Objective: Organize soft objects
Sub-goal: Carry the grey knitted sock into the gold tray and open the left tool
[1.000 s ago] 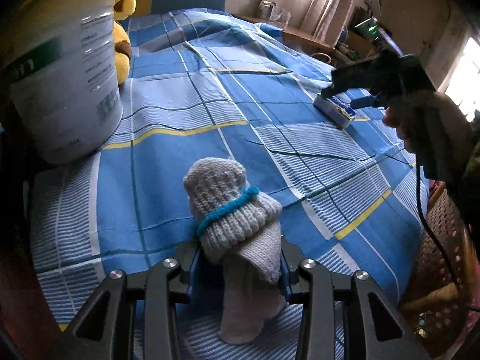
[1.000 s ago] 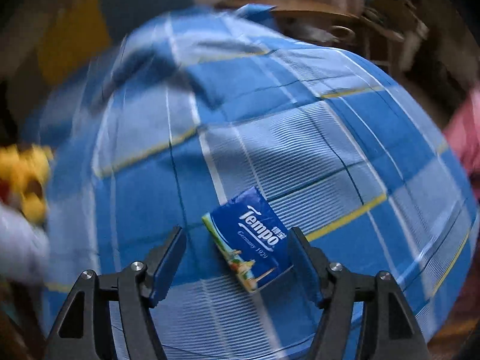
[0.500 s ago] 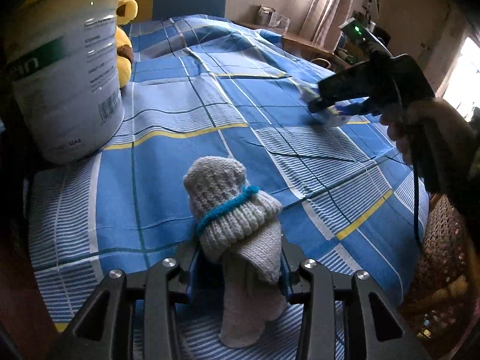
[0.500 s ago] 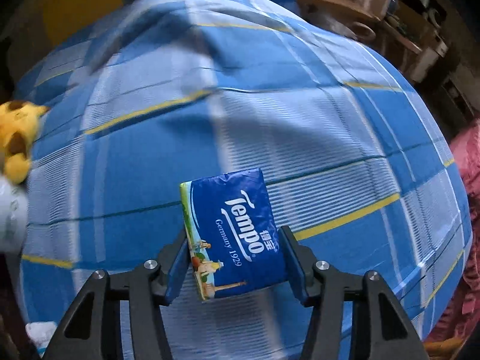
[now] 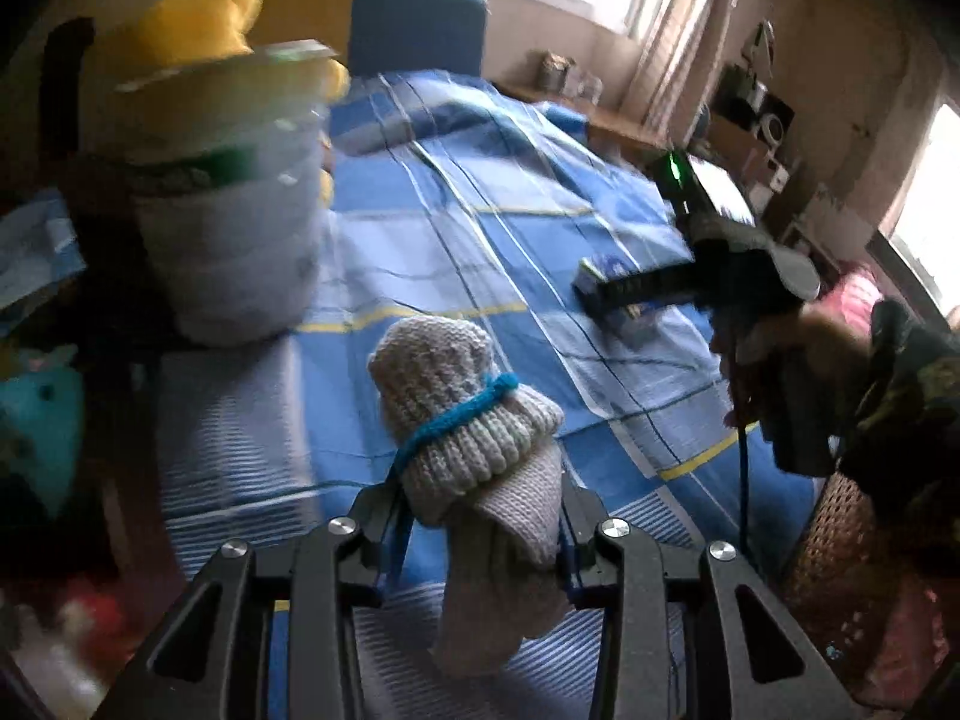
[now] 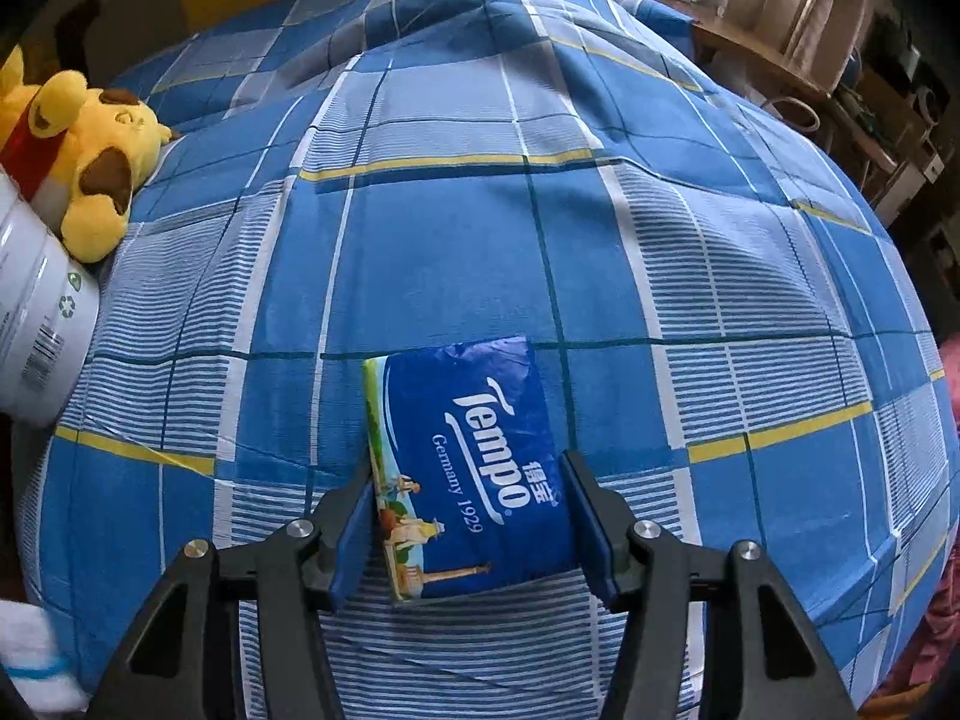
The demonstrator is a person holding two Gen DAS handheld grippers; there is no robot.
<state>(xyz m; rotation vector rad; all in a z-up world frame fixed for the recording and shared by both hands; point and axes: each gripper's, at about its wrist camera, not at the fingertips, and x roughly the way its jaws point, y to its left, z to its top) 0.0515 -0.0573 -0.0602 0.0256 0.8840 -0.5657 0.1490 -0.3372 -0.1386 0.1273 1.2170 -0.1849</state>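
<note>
My left gripper [image 5: 474, 534] is shut on a grey knitted sock bundle [image 5: 462, 414] tied with a teal band, held above the blue plaid bed [image 5: 480, 252]. My right gripper [image 6: 468, 516] is shut on a blue Tempo tissue pack [image 6: 468, 456], lifted over the bed [image 6: 480, 210]. In the left wrist view the right gripper [image 5: 606, 291] shows at the right with the pack [image 5: 609, 267] in it. A white bucket [image 5: 228, 222] stands at the left, with a yellow plush toy [image 5: 198, 18] behind it. The bucket [image 6: 36, 312] and plush [image 6: 90, 150] also show in the right wrist view.
A teal soft toy [image 5: 42, 414] lies off the bed at the left. A wicker basket [image 5: 840, 558] stands at the right of the bed. A wooden shelf with clutter [image 6: 780, 66] runs along the far side. A blue chair back [image 5: 417, 27] stands beyond the bed.
My right gripper closed on the tissue pack and lifted it toward the left. My left gripper rose with the sock bundle and moved nearer the bucket.
</note>
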